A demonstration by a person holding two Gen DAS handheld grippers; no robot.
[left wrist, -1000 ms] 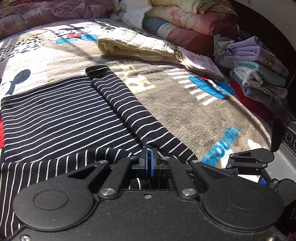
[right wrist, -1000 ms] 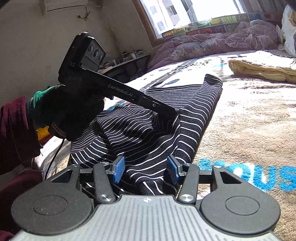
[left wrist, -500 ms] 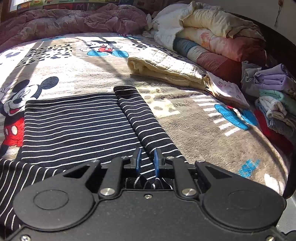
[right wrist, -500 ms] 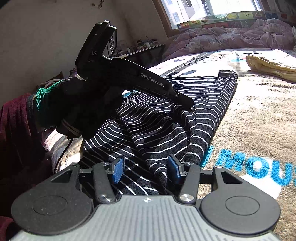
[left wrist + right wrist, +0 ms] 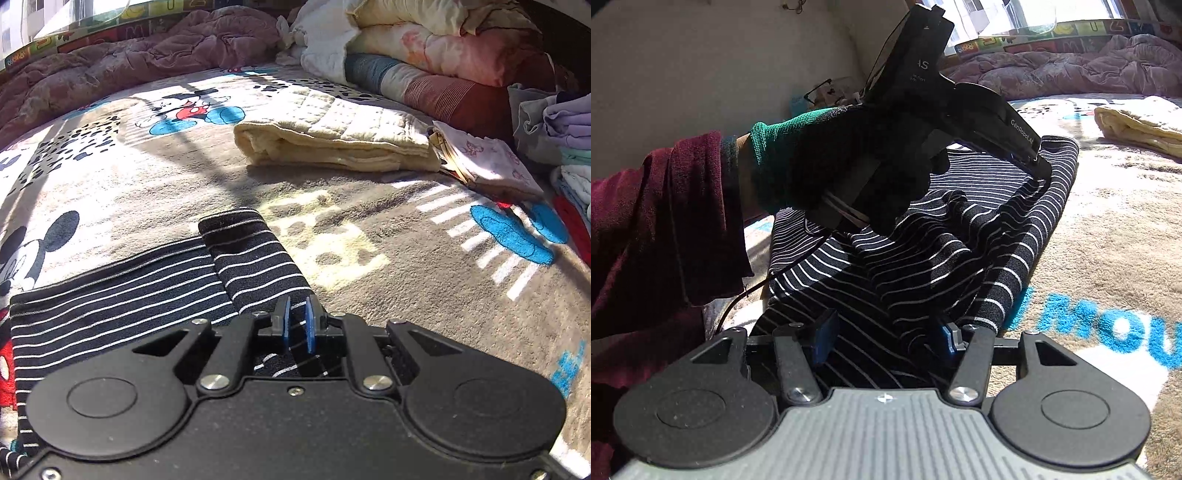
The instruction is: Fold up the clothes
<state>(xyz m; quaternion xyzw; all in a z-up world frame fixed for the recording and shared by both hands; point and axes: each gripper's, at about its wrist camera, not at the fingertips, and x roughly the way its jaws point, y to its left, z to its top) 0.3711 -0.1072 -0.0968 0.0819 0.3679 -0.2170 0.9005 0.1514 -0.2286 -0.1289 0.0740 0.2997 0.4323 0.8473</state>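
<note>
The left gripper (image 5: 297, 319) had its blue pads (image 5: 285, 321) nearly together and closing. A fold of the striped garment (image 5: 122, 295) ran between them and, seen from the right wrist, rose in a ridge up to the tip, so it was pinched on the cloth. A gloved hand (image 5: 831, 166) with a green cuff carried it, and a dark red sleeve (image 5: 665, 221) showed behind the glove.

The right gripper (image 5: 882, 334) stood wide, its jaws opening. Striped cloth lay in the gap between them, and the pads did not press on it.

The striped garment lay on the blanket (image 5: 369, 258), a plush grey one printed with cartoon mice and blue letters. One narrow strip of it was folded over along its right edge, the far end lying flat and square. The part nearest the grippers was rumpled into waves.

Farther off, well apart from the garment, a folded cream quilt (image 5: 332, 140) rested on the blanket. Just beside its right end sat a small pale printed cloth (image 5: 491, 162). Behind them was a heap of bedding (image 5: 424, 48), and at the right edge a stack of folded clothes (image 5: 565, 140). A crumpled mauve cover (image 5: 129, 62) lay under the window.
</note>
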